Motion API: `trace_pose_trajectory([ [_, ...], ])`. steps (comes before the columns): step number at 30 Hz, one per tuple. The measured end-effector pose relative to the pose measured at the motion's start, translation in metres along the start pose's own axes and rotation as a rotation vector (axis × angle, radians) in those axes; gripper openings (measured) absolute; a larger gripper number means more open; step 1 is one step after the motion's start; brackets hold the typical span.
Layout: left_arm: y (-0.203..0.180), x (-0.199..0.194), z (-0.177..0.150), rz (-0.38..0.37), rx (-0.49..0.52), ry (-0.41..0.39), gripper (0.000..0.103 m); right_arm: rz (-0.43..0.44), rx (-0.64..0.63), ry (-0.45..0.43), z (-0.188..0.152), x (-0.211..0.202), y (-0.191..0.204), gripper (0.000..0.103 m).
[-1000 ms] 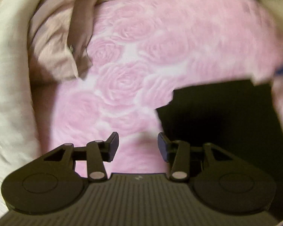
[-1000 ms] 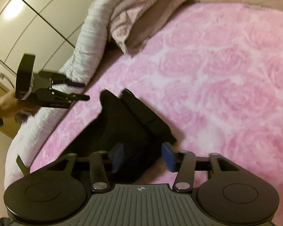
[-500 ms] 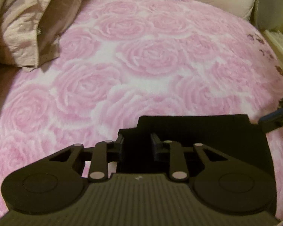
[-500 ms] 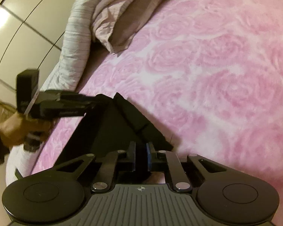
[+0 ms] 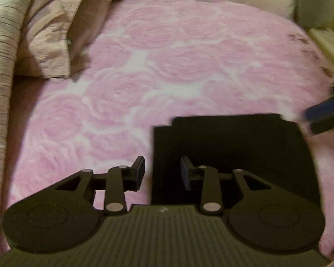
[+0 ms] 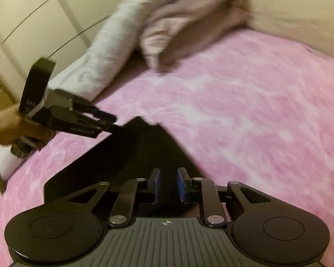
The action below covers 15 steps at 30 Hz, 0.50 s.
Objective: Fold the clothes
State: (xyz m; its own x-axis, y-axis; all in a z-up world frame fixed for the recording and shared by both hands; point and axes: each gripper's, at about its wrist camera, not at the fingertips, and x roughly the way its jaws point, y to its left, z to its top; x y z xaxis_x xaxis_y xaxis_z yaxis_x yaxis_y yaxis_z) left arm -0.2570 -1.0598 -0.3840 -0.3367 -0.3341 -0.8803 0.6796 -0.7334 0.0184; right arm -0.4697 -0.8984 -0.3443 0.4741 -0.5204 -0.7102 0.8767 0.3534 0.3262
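Looking down, your left hand-held gripper (image 5: 162, 173) is opening, released over the black garment's (image 5: 233, 146) nine o'clock edge; right hand-held gripper (image 6: 168, 185) is opening too, empty, on the pink bed (image 5: 167, 66).

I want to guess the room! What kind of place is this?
Most likely a bedroom: a pink rose-patterned blanket covers a bed, with a pillow at its head and wardrobe doors nearby.

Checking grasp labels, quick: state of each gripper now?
Left gripper: jaws opening, nothing pinched; the folded black cloth garment edge sits in the gap.
Right gripper: jaws opening, narrow gap over the garment, pads not visibly pressing.
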Motion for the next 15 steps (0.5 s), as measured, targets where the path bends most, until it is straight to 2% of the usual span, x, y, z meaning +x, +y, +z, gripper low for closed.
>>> trace_pose_trajectory([
  [3, -0.019, 0.027, -0.003, -0.013, 0.070, 0.048, 0.031, -0.060, -0.083, 0.073, -0.009, 0.029, 0.012, 0.021],
  [5, -0.031, 0.045, -0.004, -0.022, 0.114, 0.077, 0.031, -0.103, -0.080, 0.129, -0.015, 0.047, 0.005, 0.021],
  [8, -0.022, 0.060, 0.000, -0.035, 0.063, 0.037, 0.033, -0.105, -0.090, 0.142, -0.018, 0.055, 0.002, 0.021],
  [10, -0.014, 0.056, 0.000, -0.053, 0.014, 0.035, 0.029, -0.100, -0.095, 0.146, -0.016, 0.054, 0.000, 0.020],
  [13, -0.008, 0.041, 0.000, -0.028, -0.001, 0.035, 0.028, -0.112, -0.097, 0.153, -0.012, 0.044, 0.001, 0.021],
  [15, -0.002, 0.051, -0.003, -0.031, -0.015, 0.052, 0.028, -0.117, -0.109, 0.158, -0.014, 0.043, 0.002, 0.021],
])
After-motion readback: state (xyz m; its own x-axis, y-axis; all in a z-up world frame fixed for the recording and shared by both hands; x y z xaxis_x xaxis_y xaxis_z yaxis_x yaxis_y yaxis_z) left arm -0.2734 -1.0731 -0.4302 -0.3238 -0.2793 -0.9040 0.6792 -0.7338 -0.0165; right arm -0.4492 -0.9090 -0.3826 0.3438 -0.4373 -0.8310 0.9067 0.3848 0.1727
